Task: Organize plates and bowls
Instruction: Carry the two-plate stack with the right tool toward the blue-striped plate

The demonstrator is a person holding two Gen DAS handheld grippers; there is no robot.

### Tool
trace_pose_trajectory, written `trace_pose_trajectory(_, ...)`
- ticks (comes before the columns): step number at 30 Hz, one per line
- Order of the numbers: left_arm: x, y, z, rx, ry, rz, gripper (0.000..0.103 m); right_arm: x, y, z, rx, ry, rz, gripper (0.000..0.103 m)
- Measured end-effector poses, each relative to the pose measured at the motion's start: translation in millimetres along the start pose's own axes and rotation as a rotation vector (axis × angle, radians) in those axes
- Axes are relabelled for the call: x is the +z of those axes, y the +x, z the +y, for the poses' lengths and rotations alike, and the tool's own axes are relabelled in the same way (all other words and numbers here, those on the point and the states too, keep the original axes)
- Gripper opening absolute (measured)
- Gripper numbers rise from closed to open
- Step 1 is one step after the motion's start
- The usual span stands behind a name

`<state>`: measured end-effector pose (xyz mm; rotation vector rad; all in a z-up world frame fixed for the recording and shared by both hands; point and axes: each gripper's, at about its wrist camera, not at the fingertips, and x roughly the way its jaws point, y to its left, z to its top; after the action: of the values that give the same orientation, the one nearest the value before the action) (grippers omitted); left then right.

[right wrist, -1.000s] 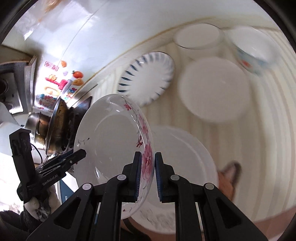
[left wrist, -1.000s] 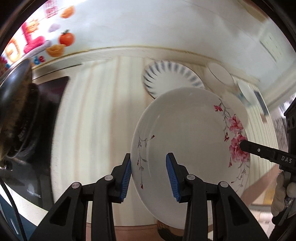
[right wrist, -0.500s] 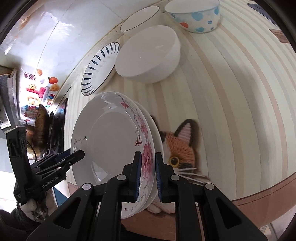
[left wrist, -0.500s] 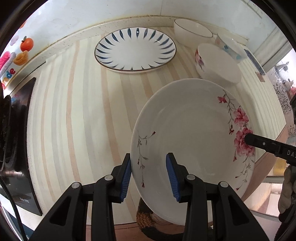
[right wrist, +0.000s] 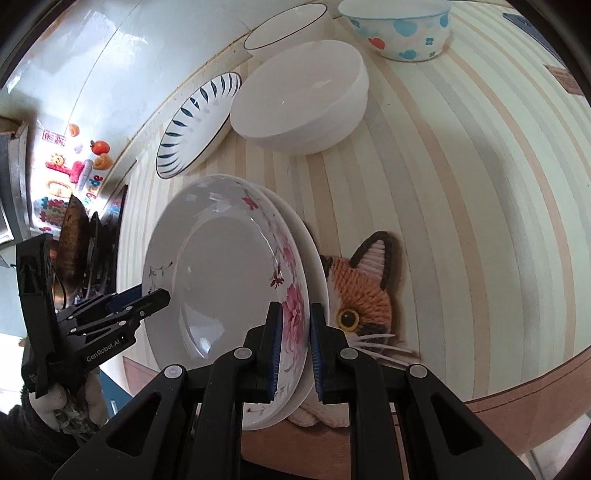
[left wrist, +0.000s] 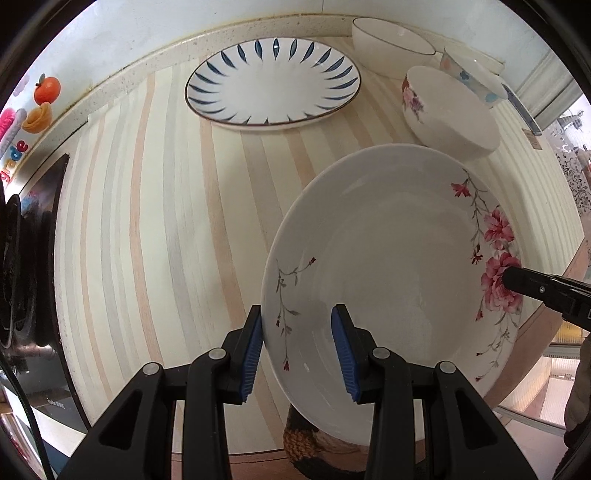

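Right gripper [right wrist: 293,341]: jaws narrow, clamped across the rim of the floral plate [right wrist: 221,291], blue pads on either face at the pink-flower edge. Plate is held tilted, almost on edge, over the near part of the striped tabletop [right wrist: 461,184]. A second white plate [right wrist: 314,266] sits directly behind it; both rims lie between the right jaws, but whether the pads press both cannot be told.

Left gripper [left wrist: 297,349]: jaws wide, straddling the opposite rim of the floral plate [left wrist: 391,266] at the thin branch motif. The left pad is just at the rim's outer edge and the right pad lies over the plate's inner face; actual contact cannot be told. In the right wrist view the left gripper [right wrist: 162,295] comes in from the left with its tips at the plate rim, held by a gloved hand [right wrist: 55,402].

A cat-face mat [right wrist: 365,295] lies on the tabletop beneath and behind the plates, near the front edge.

Further back on the tabletop:
- blue-petal plate [left wrist: 273,81], flat, near the back wall
- white bowl with a pink flower print [left wrist: 447,110], upside down, right of that plate
- plain white bowl with a dark rim line [left wrist: 391,37], upright, against the wall
- bowl with blue and red spots [right wrist: 399,29], upright, far right

Stove [left wrist: 22,258] at the left edge.
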<state>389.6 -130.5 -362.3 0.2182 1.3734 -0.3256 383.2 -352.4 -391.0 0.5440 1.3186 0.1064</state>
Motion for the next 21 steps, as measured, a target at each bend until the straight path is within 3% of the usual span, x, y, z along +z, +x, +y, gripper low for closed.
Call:
trace_pose_trajectory(14,8,-9,3,-0.003,0.0,0.002,0.034,9,-5,8,-0.086,0.034,0.072,0.017)
trace_pose_trajectory(19,21,-40,25,-0.015,-0.051,-0.047,0.035,28,-40,8,-0.1,0.082,0.016,0.017)
trace_pose_trajectory(21,36,-54,38,-0.012,-0.07,-0.076,0.035,45,-54,19,-0.052,0.083,-0.006,0.017)
